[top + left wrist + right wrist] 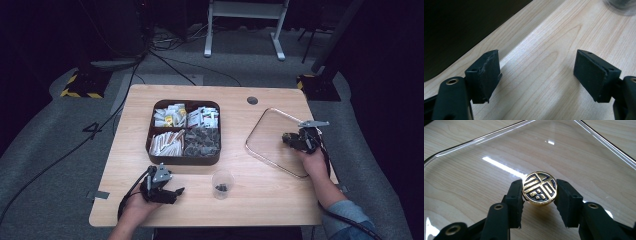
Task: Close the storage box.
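**Lid gripped, box not yet covered**

While the compartment box sits open mid-table, the glass lid lies well right of it. Right gripper clamps its gold knob; left gripper gapes empty. Covering remains, I judge.

High view: overhead, forward-down, far, whole pale wooden worktop. Gripper views: close, low, sharing that worktop's surface.
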### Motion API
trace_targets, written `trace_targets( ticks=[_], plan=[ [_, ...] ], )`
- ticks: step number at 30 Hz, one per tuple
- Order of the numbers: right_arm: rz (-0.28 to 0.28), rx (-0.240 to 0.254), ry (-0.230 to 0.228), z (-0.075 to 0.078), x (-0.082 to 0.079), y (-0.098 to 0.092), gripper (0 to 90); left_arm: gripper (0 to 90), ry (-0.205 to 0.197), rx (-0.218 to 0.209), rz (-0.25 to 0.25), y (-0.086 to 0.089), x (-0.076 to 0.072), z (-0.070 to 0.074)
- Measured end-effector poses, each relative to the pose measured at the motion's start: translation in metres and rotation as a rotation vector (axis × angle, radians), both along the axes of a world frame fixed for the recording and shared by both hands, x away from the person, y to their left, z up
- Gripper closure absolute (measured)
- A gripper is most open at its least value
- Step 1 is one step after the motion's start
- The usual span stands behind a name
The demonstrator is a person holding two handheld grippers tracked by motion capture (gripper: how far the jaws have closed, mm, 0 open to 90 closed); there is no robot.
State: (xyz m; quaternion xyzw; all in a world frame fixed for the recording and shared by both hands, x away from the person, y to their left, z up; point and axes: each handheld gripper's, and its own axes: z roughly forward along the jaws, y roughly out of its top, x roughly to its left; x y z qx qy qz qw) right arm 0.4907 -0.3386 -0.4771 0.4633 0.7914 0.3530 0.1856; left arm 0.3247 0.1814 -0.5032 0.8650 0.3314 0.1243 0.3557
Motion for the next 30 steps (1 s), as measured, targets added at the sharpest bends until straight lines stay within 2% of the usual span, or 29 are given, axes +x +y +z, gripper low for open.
trace_targets(
  ticks=[10, 11, 19, 24, 30],
  plan=[
    [0.004, 0.0, -0.013, 0.025, -0.004, 0.001, 58.8, 17.9, 0.006, 0.004, 0.01, -0.002, 0.002, 0.0],
    [0.006, 0.002, -0.023, 0.032, -0.005, 0.001, 58.8, 17.8, 0.007, 0.006, 0.012, -0.002, 0.002, 0.0],
    [0.032, 0.021, -0.073, 0.054, -0.009, 0.004, 58.8, 17.5, 0.006, 0.006, 0.019, -0.002, 0.002, 0.0],
    [0.051, 0.044, -0.092, 0.066, -0.012, 0.007, 58.7, 17.3, 0.007, 0.006, 0.019, -0.003, 0.002, 0.0],
    [0.077, 0.044, -0.108, 0.079, -0.012, 0.014, 58.7, 17.2, 0.008, 0.007, 0.018, -0.003, 0.002, 0.0]
  ],
)
